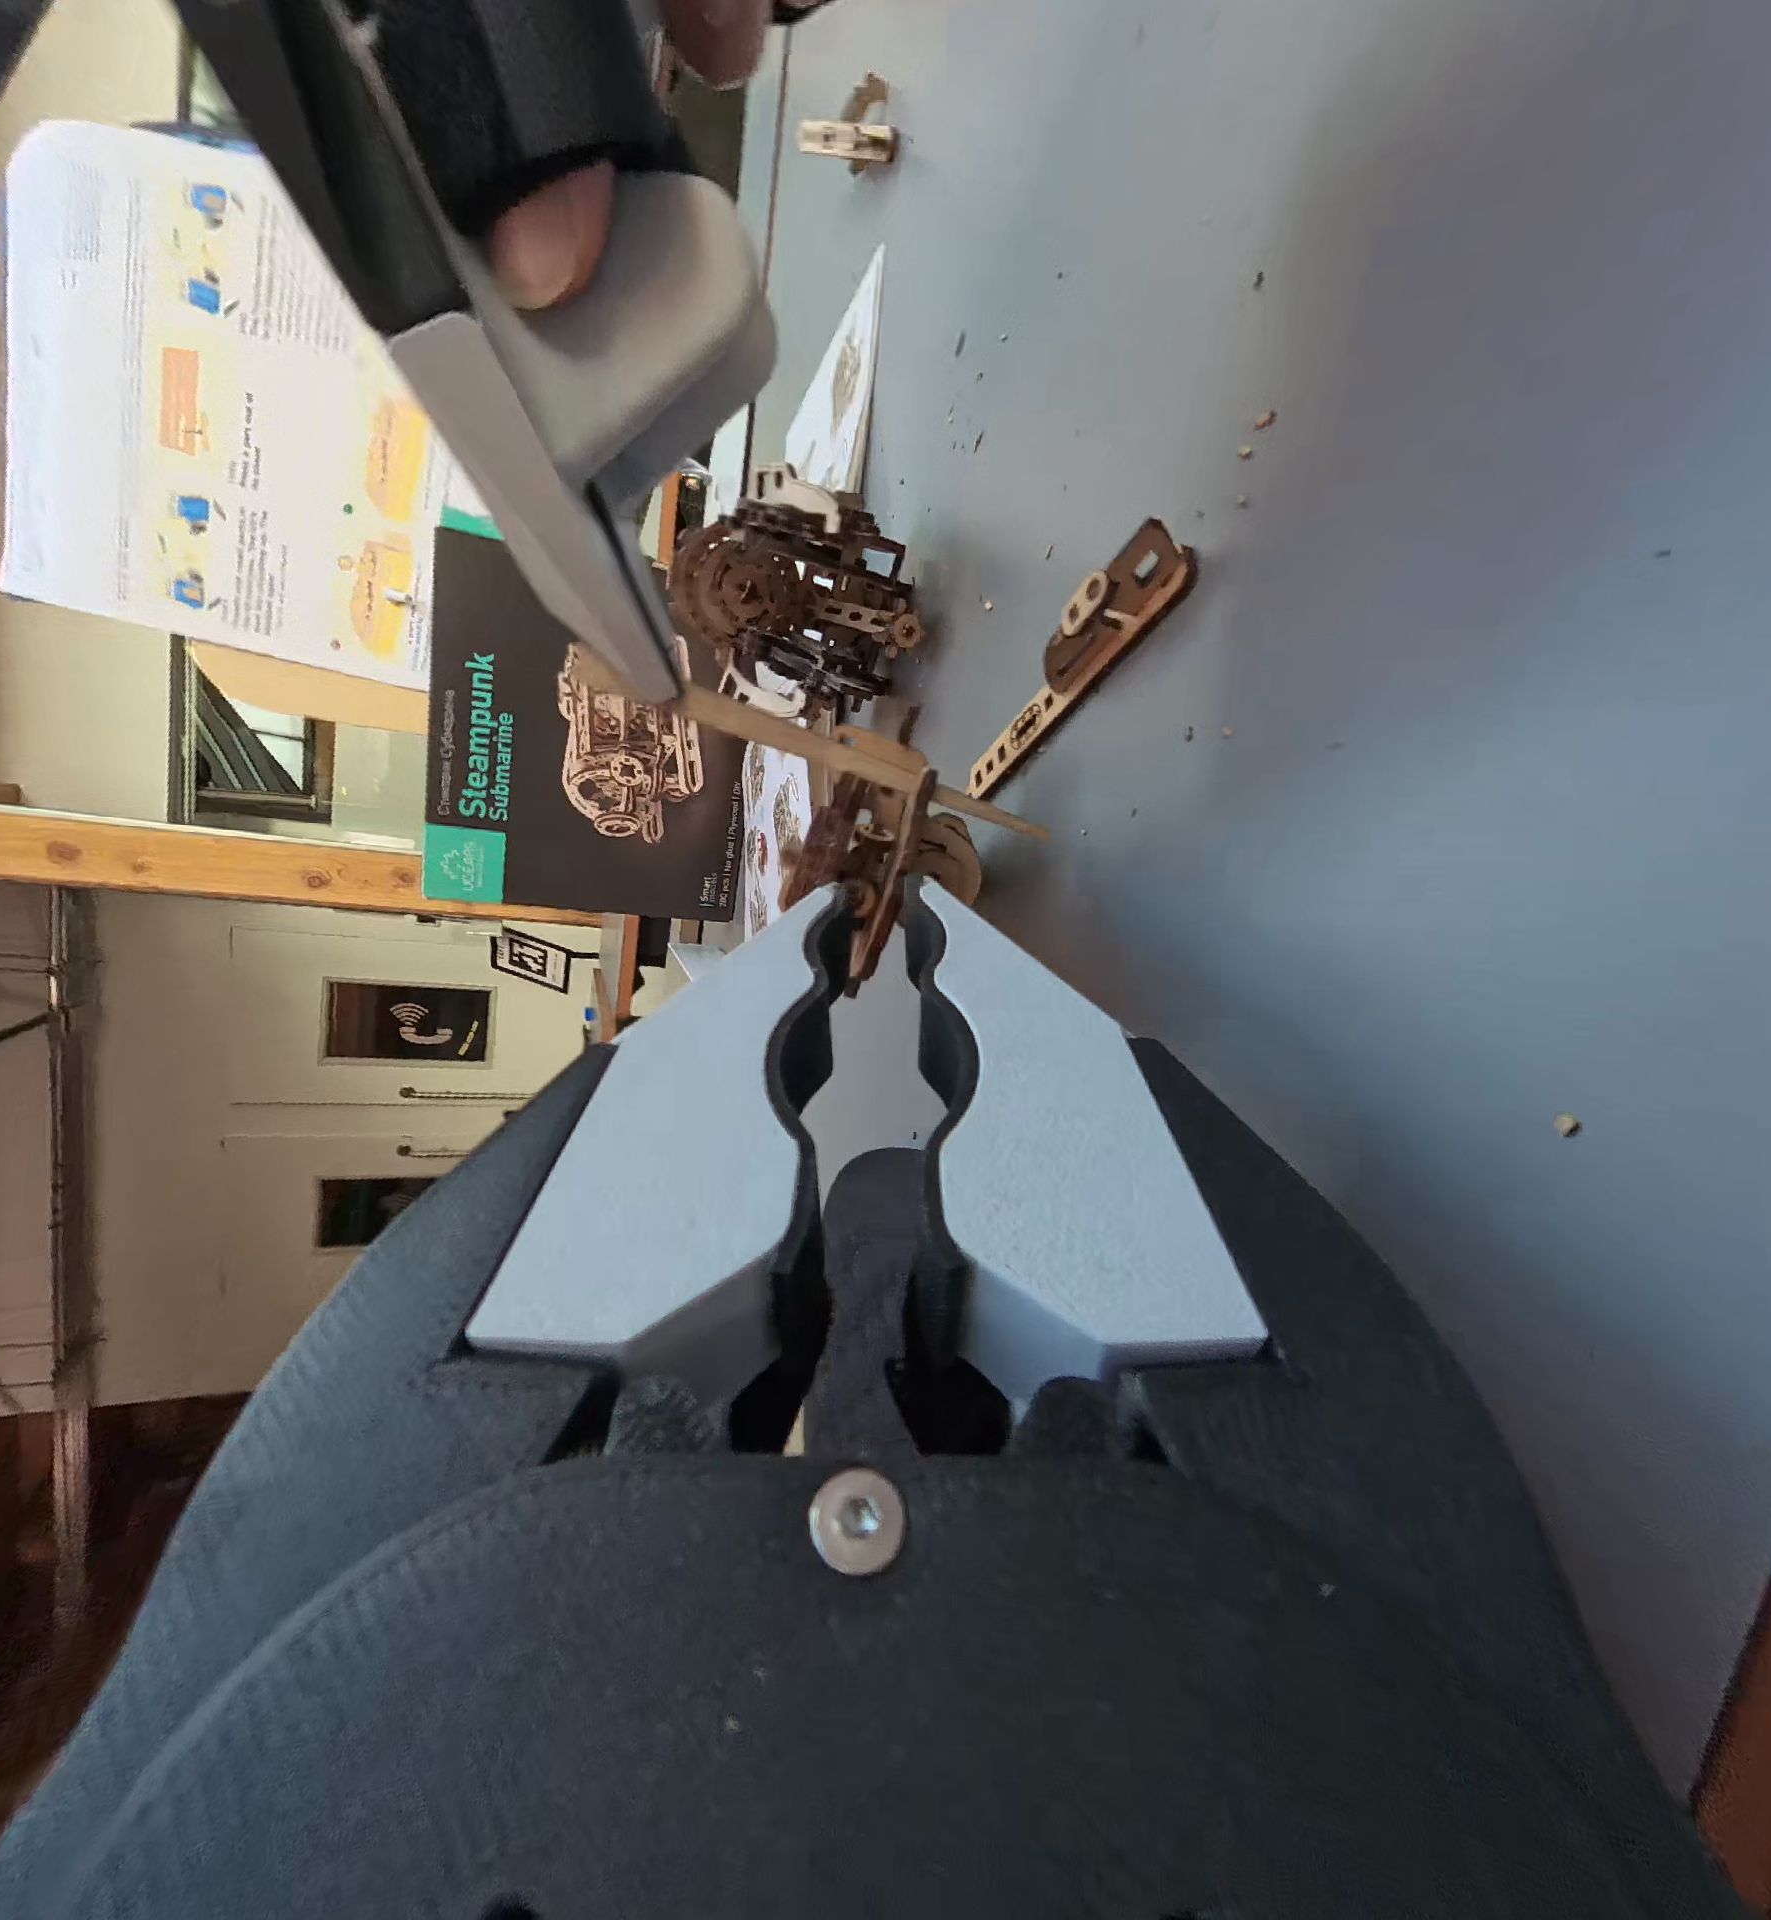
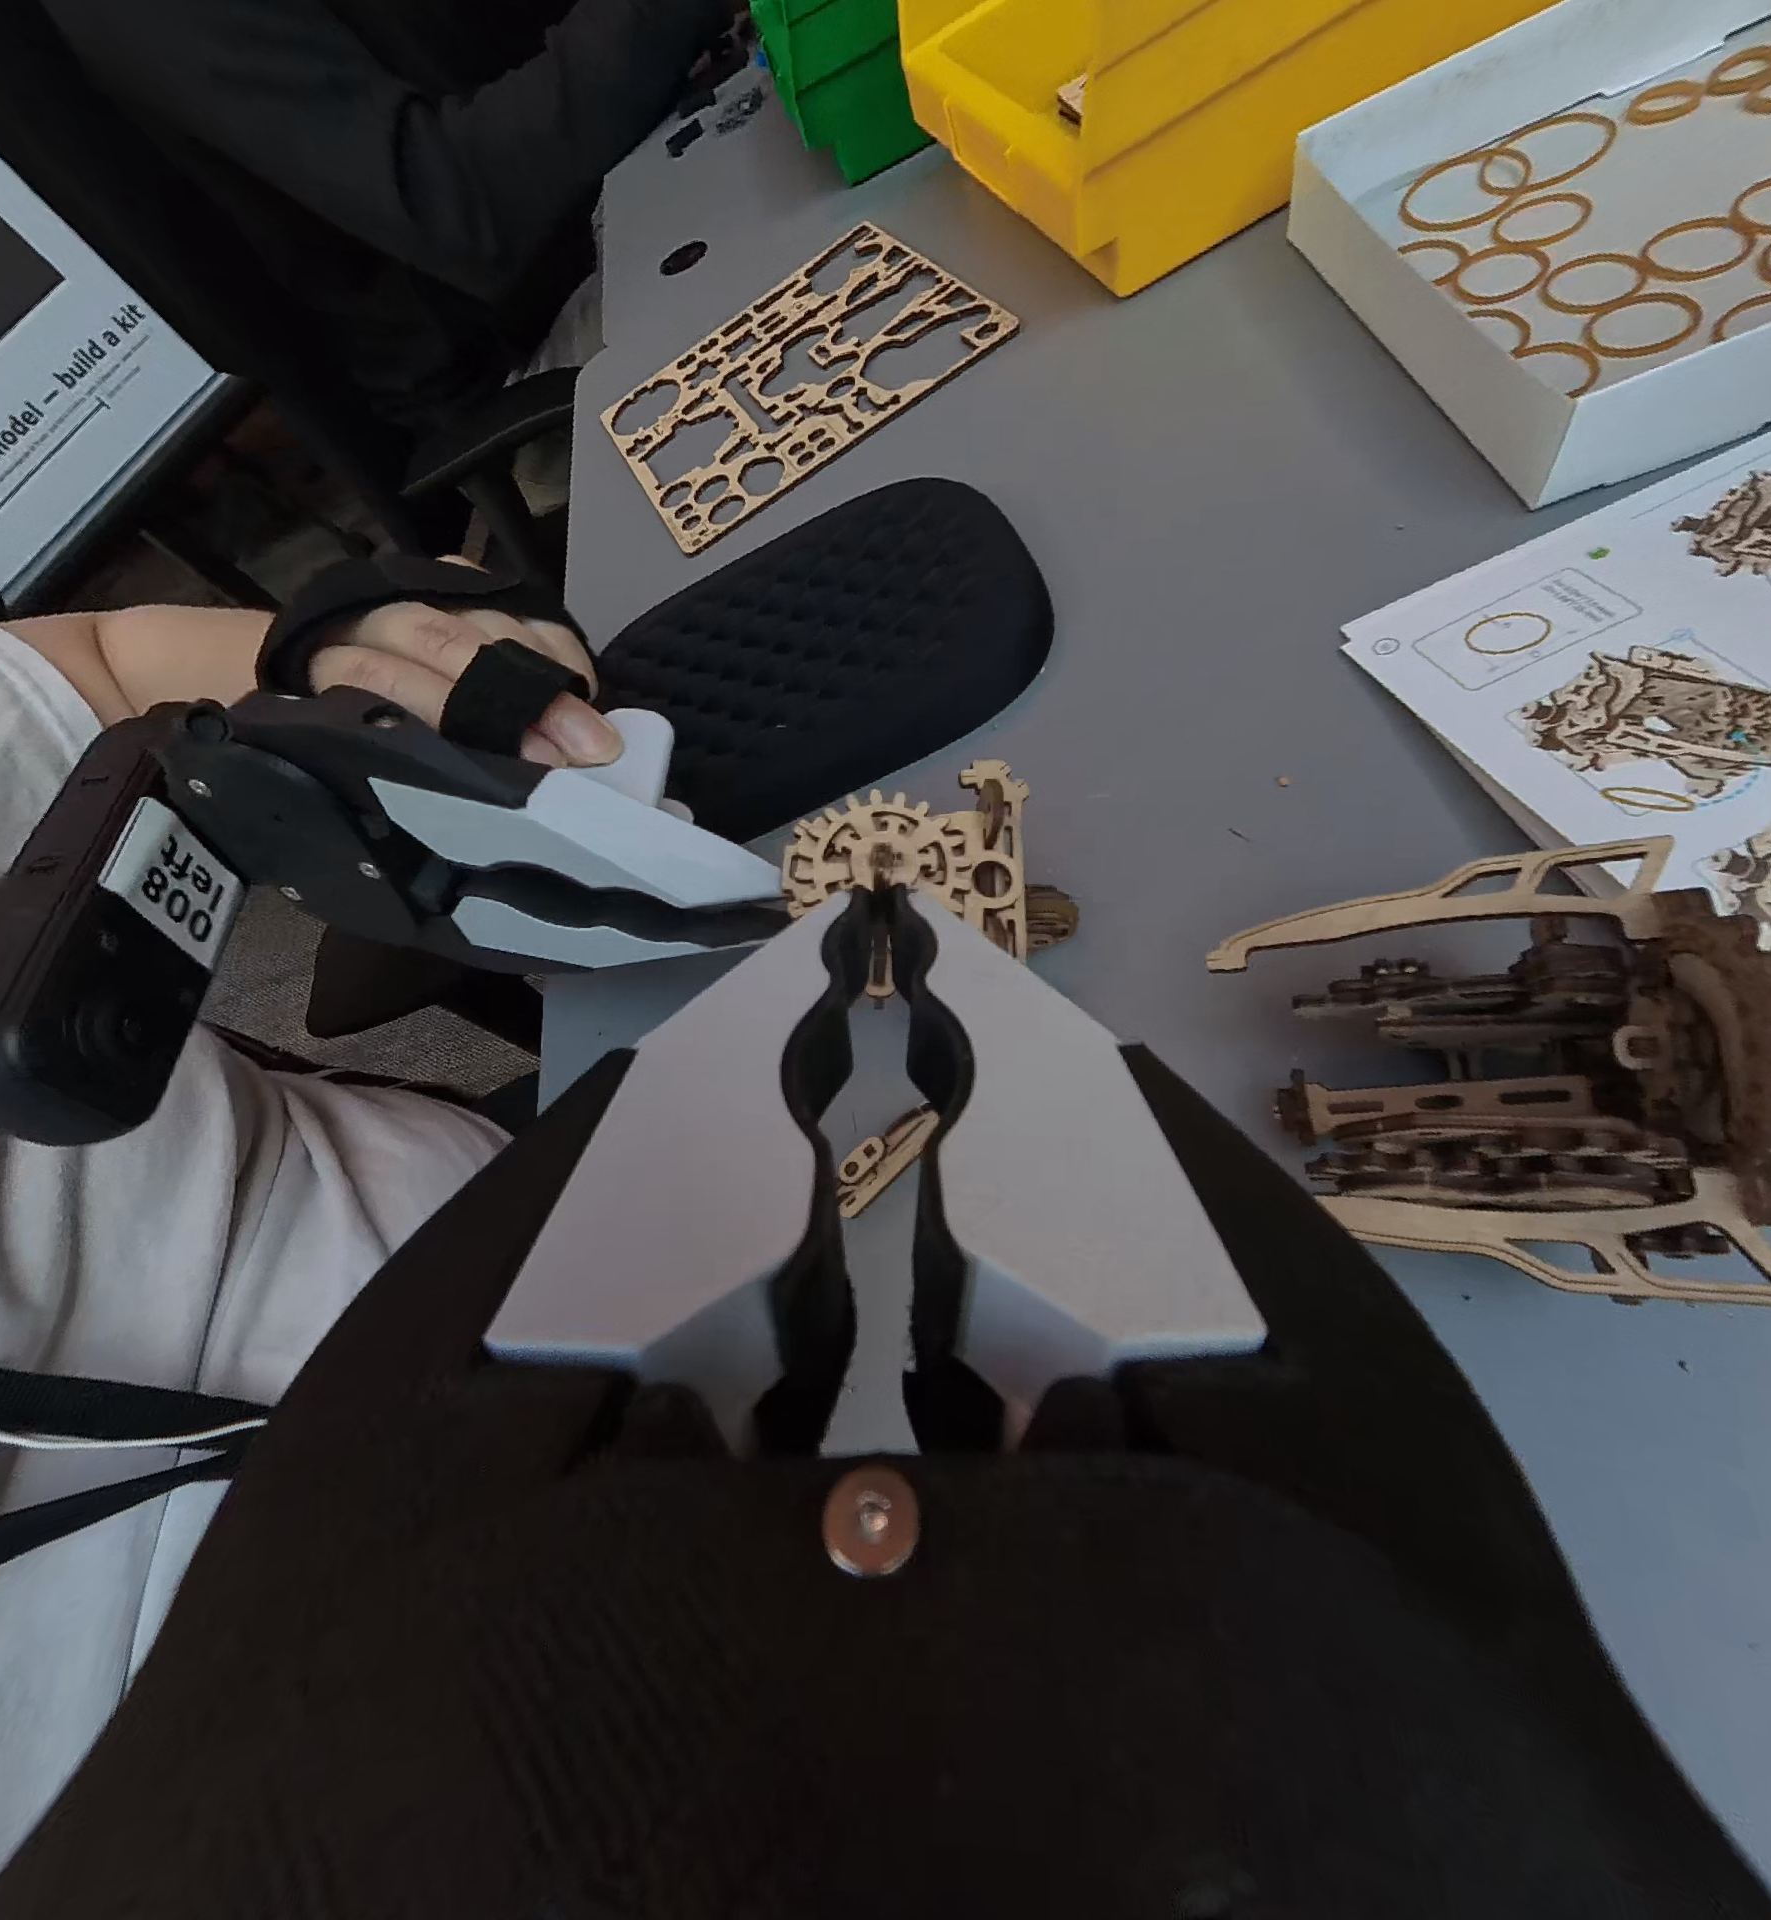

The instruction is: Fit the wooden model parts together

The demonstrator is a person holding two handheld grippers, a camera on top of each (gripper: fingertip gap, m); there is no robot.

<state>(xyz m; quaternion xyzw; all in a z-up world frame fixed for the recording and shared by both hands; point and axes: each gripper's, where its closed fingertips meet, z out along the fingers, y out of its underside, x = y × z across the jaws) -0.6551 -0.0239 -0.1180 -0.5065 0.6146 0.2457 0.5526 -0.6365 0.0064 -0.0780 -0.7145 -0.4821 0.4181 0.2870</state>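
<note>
My left gripper (image 1: 876, 906) is shut on a small wooden gear assembly (image 1: 865, 831) and holds it above the grey table (image 1: 1483, 727). My right gripper (image 2: 881, 902) is shut on the end of a thin wooden stick (image 1: 808, 743). The stick runs through the gear assembly and sticks out on its far side. In the right wrist view the gear assembly (image 2: 922, 862) sits just past my fingertips, and the left gripper (image 2: 782, 906) comes in from the left. In the left wrist view the right gripper (image 1: 671, 686) comes down from the upper left. The large, partly built model (image 2: 1587, 1060) stands to the right.
A flat wooden part (image 1: 1109, 623) and a small piece (image 1: 850, 135) lie on the table. A punched-out wooden sheet (image 2: 808, 384), a black mesh pad (image 2: 839, 644), a yellow bin (image 2: 1172, 135), a white box of wooden rings (image 2: 1587, 239) and instruction sheets (image 2: 1639, 675) lie behind. The kit box (image 1: 569, 727) stands upright.
</note>
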